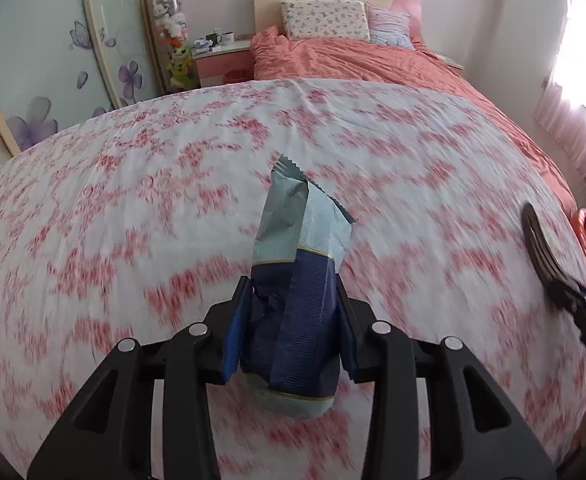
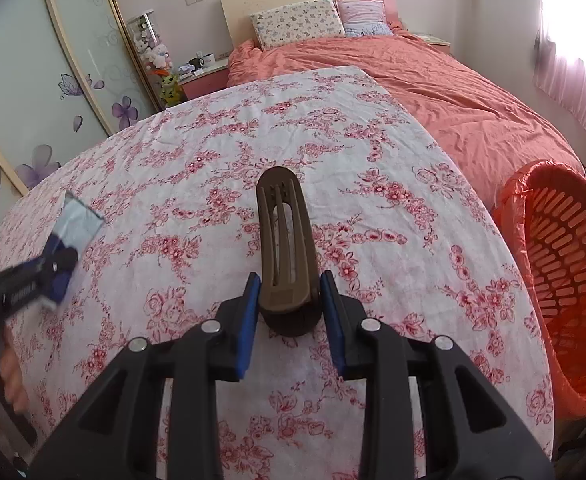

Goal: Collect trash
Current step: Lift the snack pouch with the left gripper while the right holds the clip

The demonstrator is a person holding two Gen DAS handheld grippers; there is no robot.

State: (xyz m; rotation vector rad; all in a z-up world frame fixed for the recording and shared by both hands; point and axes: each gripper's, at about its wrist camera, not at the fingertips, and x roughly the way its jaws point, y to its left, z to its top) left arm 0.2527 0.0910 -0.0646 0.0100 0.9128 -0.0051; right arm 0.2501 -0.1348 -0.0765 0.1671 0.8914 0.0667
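we see the floral tablecloth (image 2: 221,152); orange basket (image 2: 565,280) at its right edge; our left gripper (image 1: 293,320) clamps a blue wrapper (image 1: 301,240) above the cloth; our right gripper (image 2: 289,304) clamps a brown hair clip (image 2: 285,232)

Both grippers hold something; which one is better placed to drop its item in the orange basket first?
Right, probably. The right gripper holds the brown clip and the basket stands just beside it, off the table edge. The left gripper with its wrapper is on the far side.
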